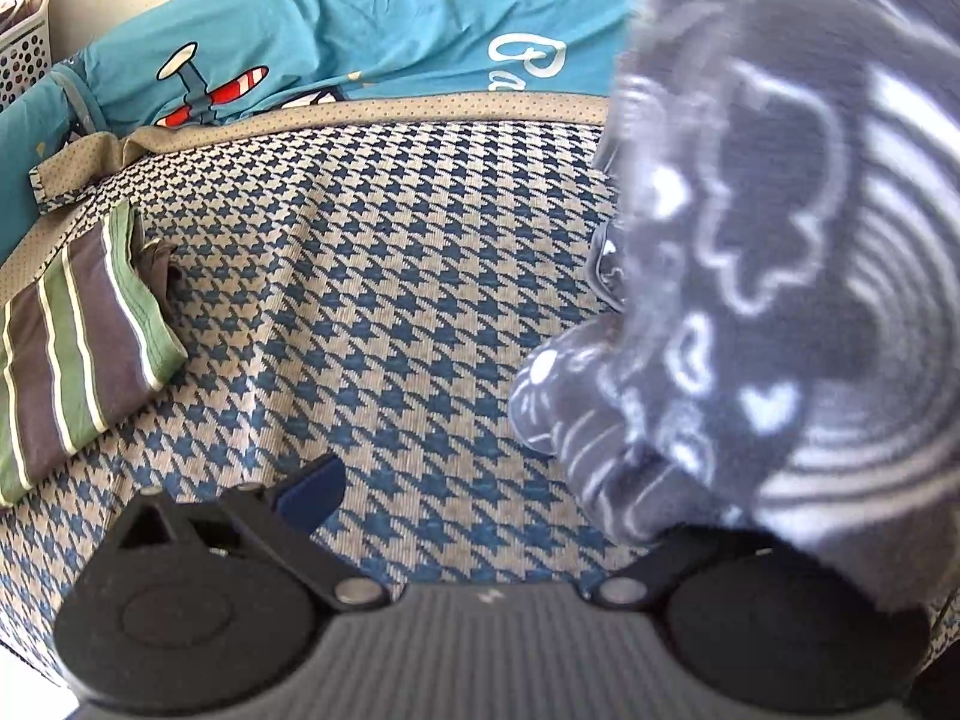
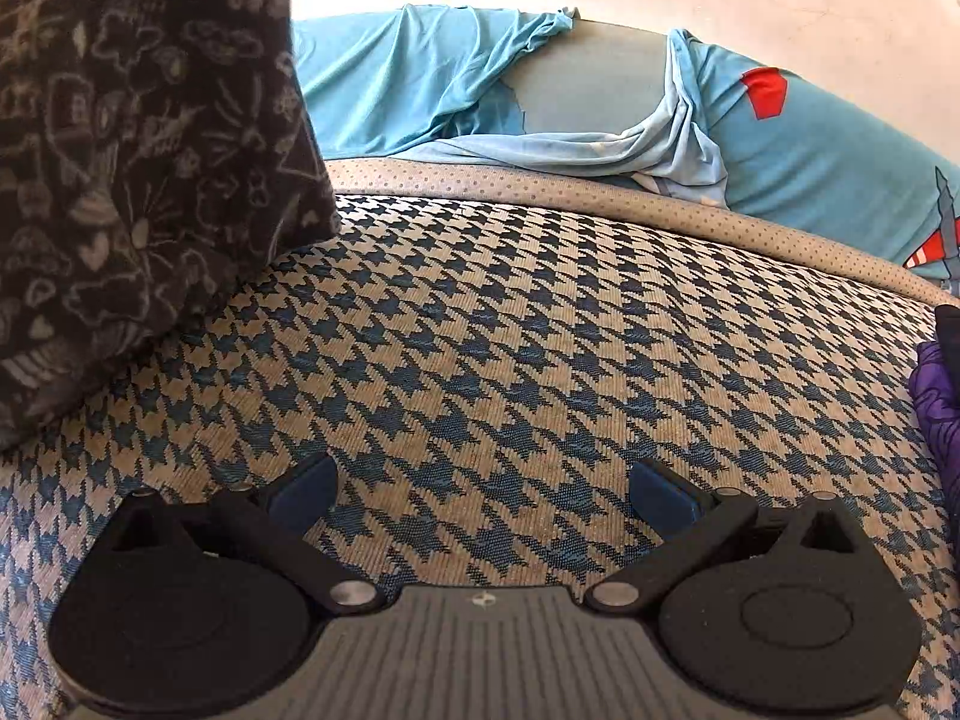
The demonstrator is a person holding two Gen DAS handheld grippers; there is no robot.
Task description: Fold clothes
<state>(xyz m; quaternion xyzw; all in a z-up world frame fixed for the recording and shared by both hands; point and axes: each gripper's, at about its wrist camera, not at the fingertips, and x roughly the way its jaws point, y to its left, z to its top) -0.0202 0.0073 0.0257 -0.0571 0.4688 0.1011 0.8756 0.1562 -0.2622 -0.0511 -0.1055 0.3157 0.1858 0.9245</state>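
Note:
A dark grey garment with white doodle prints (image 1: 768, 252) fills the right side of the left wrist view, blurred and hanging over the houndstooth bed cover (image 1: 390, 312). My left gripper (image 1: 480, 492) has its jaws spread wide; its left pad (image 1: 312, 492) shows, and the garment drapes over the right finger and hides it. The right wrist view has the same garment (image 2: 132, 168) hanging at the upper left, its lower part resting on the cover (image 2: 510, 348). My right gripper (image 2: 480, 492) is open and low over bare cover, with nothing between its pads.
A folded green and grey striped garment (image 1: 78, 360) lies at the left on the bed. A teal quilt with an aeroplane print (image 1: 336, 42) is bunched along the far edge. A white perforated basket (image 1: 24, 54) stands far left. Purple cloth (image 2: 936, 396) shows at the right edge.

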